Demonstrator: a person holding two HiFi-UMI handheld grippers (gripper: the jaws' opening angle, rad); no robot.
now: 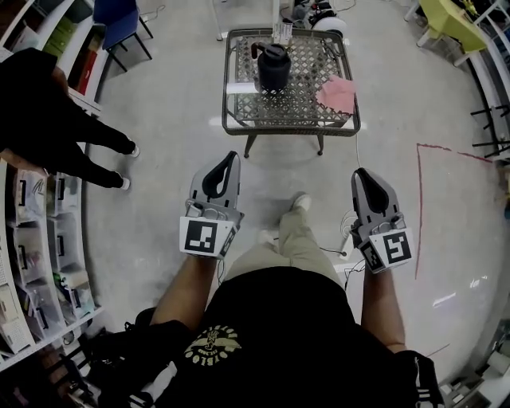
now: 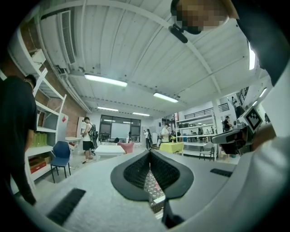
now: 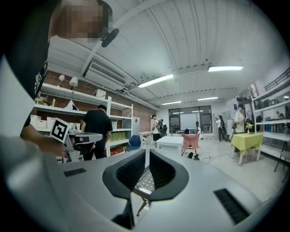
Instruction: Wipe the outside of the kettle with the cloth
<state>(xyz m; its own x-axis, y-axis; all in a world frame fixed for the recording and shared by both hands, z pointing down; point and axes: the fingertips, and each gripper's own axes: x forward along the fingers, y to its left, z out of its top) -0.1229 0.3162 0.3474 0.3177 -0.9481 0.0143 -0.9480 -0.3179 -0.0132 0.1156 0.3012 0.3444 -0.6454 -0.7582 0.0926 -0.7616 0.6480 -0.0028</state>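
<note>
Well back from wire table [image 1: 291, 127] with left gripper [image 1: 229, 159] and right gripper [image 1: 361, 174], both jaws closed tight, empty. Black kettle [image 1: 273, 70] on table, pink cloth [image 1: 337, 94] just beside. Step close, open right jaws, pinch cloth edge first.

Table: a wire-lattice table [image 1: 287, 127] on dark legs stands ahead on the pale floor.
Bystander: a person in black [image 1: 56, 119] stands at the left, just beside the shelving.
Shelving: white racks [image 1: 36, 239] along the left edge hold boxes and bins.
Seat: a blue chair [image 1: 119, 22] stands at the top left, past the bystander.
Floor mark: a red line [image 1: 417, 209] runs along the right and turns a corner.
Hall: a yellow-green table [image 3: 247, 140] stands at the right, a pink-draped chair [image 3: 190, 140] mid-room.
Ceiling: strip lights [image 2: 105, 80] are lit.
</note>
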